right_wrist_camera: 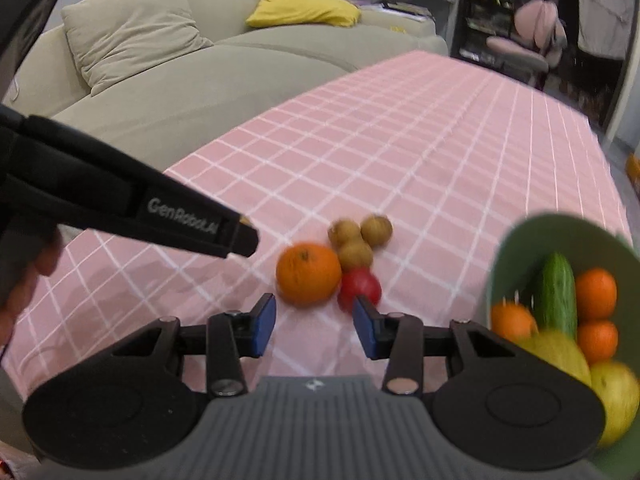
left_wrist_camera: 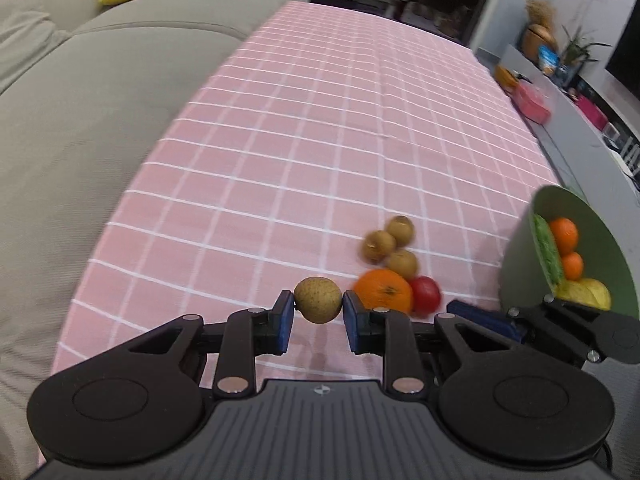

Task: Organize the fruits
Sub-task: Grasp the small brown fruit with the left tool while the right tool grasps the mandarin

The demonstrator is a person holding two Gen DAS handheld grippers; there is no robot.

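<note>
The left gripper [left_wrist_camera: 318, 309] pinches a small round brown fruit [left_wrist_camera: 318, 299] above the pink checked tablecloth [left_wrist_camera: 320, 140], the right gripper [right_wrist_camera: 314, 326] gapes empty, and a beige sofa [left_wrist_camera: 100, 100] fills the left.

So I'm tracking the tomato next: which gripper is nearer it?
Right. The right gripper is open just before the tomato; the left gripper, holding a brown fruit, sits beyond the orange.

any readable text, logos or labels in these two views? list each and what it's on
"GenRobot.AI": white lettering on the side of the black left hand-held gripper, right wrist view.
Small round emblem, no words: on each camera's own grey ribbed housing.
Blue packet on the far shelf: print too blurred to read.
Nothing else legible.
</note>
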